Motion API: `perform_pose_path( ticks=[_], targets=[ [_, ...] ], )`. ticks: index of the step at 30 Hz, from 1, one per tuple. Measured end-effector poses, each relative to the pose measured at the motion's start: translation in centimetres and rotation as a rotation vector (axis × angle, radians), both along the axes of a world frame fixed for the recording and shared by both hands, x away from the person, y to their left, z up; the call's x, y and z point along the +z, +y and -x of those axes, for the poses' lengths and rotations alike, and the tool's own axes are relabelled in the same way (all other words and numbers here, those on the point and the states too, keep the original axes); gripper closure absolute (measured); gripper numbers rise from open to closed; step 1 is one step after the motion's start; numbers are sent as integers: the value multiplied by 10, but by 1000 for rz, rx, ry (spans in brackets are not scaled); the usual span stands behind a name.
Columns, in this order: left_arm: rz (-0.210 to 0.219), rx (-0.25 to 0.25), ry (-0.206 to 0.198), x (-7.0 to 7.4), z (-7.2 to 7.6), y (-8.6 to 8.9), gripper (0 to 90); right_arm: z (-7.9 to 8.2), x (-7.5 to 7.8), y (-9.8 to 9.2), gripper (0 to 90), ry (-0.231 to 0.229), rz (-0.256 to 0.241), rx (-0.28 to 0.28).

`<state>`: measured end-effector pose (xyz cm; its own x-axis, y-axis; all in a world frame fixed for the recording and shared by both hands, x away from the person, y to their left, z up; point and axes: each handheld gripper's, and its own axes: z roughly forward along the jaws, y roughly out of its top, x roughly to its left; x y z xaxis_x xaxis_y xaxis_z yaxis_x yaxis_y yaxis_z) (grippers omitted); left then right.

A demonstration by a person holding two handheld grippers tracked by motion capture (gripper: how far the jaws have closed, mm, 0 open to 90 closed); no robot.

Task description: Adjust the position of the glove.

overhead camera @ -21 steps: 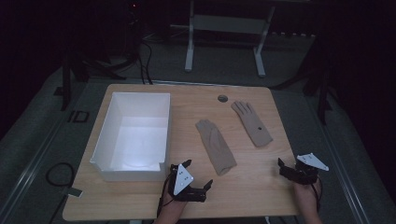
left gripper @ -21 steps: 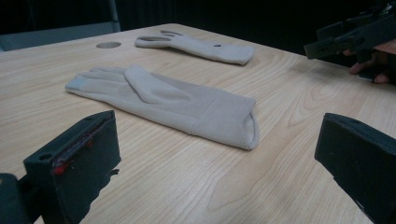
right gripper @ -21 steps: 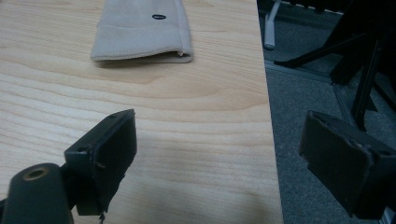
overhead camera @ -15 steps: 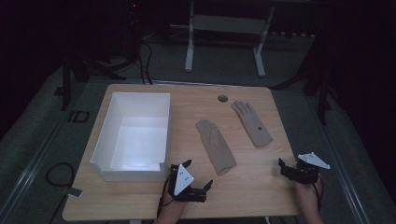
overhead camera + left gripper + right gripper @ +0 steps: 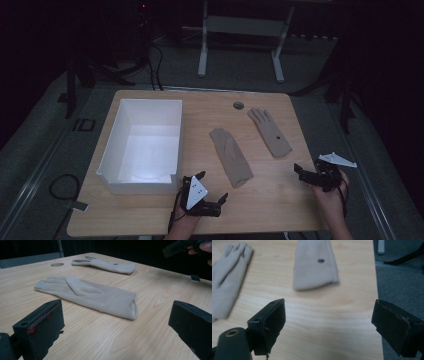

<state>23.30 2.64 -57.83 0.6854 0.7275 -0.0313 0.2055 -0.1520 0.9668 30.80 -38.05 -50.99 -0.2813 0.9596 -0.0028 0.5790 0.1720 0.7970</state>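
Two beige gloves lie flat on the wooden table (image 5: pixel 165 220). The nearer glove (image 5: pixel 231 156) (image 5: pixel 87 293) points its open cuff at my left gripper (image 5: pixel 212 187) (image 5: pixel 117 313), which is open just short of that cuff and holds nothing. The farther glove (image 5: pixel 270 131) (image 5: pixel 315 262) has a small dark dot on it. Below its cuff, near the table's right edge, my right gripper (image 5: pixel 303 175) (image 5: pixel 329 312) hovers open and holds nothing. The right gripper view catches the nearer glove (image 5: pixel 227 275) at its left edge.
A white open box (image 5: pixel 107 155) stands on the left half of the table. There is a round hole (image 5: pixel 238 105) (image 5: pixel 57 264) in the tabletop near the far edge. Grey floor (image 5: pixel 402 280) lies past the table's right edge. A metal stand (image 5: pixel 240 30) is behind the table.
The right gripper has risen or tilted a little at the table's right edge. The left gripper, both gloves and the box are where they were.
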Motion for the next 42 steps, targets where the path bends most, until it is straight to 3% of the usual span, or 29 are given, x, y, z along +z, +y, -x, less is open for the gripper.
perform_pose_path(
  ticks=[8,22,42],
  targets=[
    [-4,-2,-7,0,1,-1,4,-4,20,17,163,-21,11,58],
    [0,-2,-6,0,1,-1,4,-12,38,52,112,-30,11,145],
    [-6,-10,-11,0,1,-1,4,-36,38,120,111,6,27,261]
  ],
)
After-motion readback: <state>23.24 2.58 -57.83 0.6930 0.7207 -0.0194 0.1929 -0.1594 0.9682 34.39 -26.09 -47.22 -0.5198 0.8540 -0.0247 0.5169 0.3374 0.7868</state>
